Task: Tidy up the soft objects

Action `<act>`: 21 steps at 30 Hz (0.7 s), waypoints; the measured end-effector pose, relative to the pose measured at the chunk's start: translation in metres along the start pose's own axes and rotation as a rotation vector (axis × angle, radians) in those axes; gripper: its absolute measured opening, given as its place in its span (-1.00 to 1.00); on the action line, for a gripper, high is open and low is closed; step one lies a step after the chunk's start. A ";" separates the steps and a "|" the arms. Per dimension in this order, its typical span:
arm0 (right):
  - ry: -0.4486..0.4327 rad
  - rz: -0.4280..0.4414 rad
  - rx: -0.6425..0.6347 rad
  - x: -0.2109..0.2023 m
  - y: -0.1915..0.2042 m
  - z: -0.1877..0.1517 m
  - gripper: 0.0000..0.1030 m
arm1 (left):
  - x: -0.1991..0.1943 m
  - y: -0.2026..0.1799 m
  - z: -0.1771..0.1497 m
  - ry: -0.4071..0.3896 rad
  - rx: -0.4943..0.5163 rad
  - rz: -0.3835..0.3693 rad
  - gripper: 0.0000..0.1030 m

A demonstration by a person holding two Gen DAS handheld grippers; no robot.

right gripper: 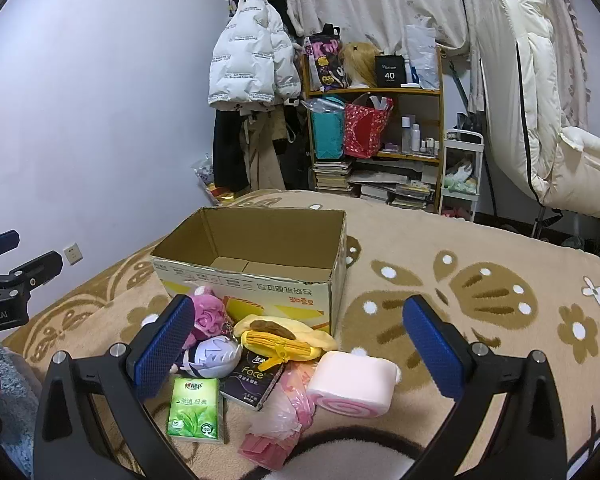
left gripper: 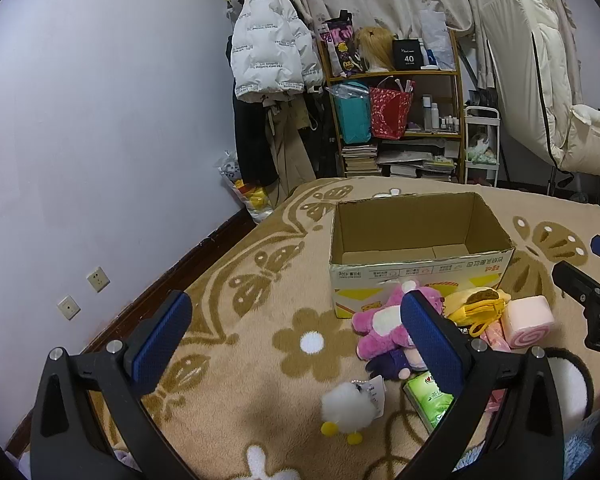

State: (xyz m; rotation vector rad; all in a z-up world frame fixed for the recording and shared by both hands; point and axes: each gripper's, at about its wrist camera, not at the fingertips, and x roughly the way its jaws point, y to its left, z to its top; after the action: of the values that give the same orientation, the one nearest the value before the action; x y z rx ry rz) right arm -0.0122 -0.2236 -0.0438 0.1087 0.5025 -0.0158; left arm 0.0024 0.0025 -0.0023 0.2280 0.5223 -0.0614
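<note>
A cardboard box point(right gripper: 252, 264) stands open and empty on a beige blanket with a brown butterfly pattern point(right gripper: 480, 280), and the soft things to be sorted lie heaped against the box's near printed wall. Touching that wall are a pink plush bear point(left gripper: 380, 324) and a yellow fabric pouch with a brown patch point(right gripper: 284, 336); just in front of them lie a white-and-purple plush head point(right gripper: 216, 354), a pink swirl-roll cushion point(right gripper: 352, 388), a dark tissue pack marked Face point(right gripper: 252, 378), a green tissue pack point(right gripper: 196, 410) and a crumpled pink plastic bag point(right gripper: 284, 412). A small white fluffy chick with yellow feet point(left gripper: 350, 406) sits apart, nearer than the box and to the left of the heap in the left wrist view. All of these look light and yielding; the plush toys and the cushion should compress under the pads, so a hold across the thickest part of the body seems safest, while the film-wrapped tissue packs and the bag may slide and are better pinched across their narrow sides. The left gripper point(left gripper: 296, 340) hangs with its jaws spread wide, holding nothing, the chick low between them. The right gripper point(right gripper: 300, 346) is likewise fully spread and empty, poised above the heap with the pouch and cushion between its blue pads point(right gripper: 432, 344), which touch nothing.
</note>
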 end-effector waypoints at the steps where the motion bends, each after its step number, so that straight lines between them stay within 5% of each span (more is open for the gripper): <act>1: 0.000 -0.001 0.000 0.000 0.000 0.000 1.00 | 0.000 0.000 0.000 0.000 0.000 0.000 1.00; 21: 0.003 -0.003 0.002 0.000 -0.001 0.000 1.00 | 0.003 0.000 -0.001 0.004 0.003 0.003 1.00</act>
State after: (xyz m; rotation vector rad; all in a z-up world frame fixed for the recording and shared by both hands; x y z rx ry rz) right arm -0.0118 -0.2245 -0.0441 0.1103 0.5052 -0.0188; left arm 0.0045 0.0029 -0.0044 0.2323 0.5256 -0.0590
